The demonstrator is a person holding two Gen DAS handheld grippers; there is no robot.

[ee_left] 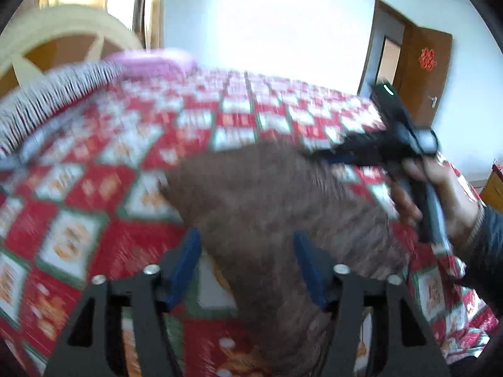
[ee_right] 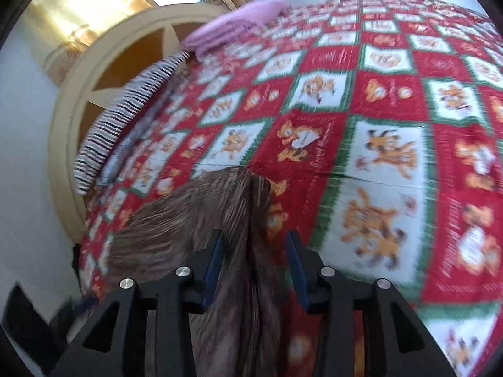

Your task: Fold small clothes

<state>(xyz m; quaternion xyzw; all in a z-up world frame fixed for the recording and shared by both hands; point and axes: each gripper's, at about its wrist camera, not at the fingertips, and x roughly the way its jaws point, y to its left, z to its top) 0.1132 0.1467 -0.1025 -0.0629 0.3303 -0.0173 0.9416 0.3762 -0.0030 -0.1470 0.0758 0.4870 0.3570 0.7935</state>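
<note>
A red, white and green checked bedspread printed with orange cartoon animals (ee_right: pixel 361 119) covers the bed, its small printed words too blurred to read. On it lies a brown ribbed knit garment (ee_left: pixel 267 194), which runs between the spread jaws of both the left gripper (ee_left: pixel 248 264) and the right gripper (ee_right: pixel 253 260); neither visibly clamps it. A red paper character (ee_left: pixel 426 58) hangs on the brown wooden door (ee_left: pixel 424 72).

In the right wrist view, open bedspread (ee_right: pixel 393 100) is seen across the right and upper right. The upper left is blocked by a striped pillow (ee_right: pixel 125 116), a pink folded cloth (ee_right: pixel 232 25) and the headboard (ee_right: pixel 103 62). The lower centre is taken up by the brown garment (ee_right: pixel 195 216).
</note>
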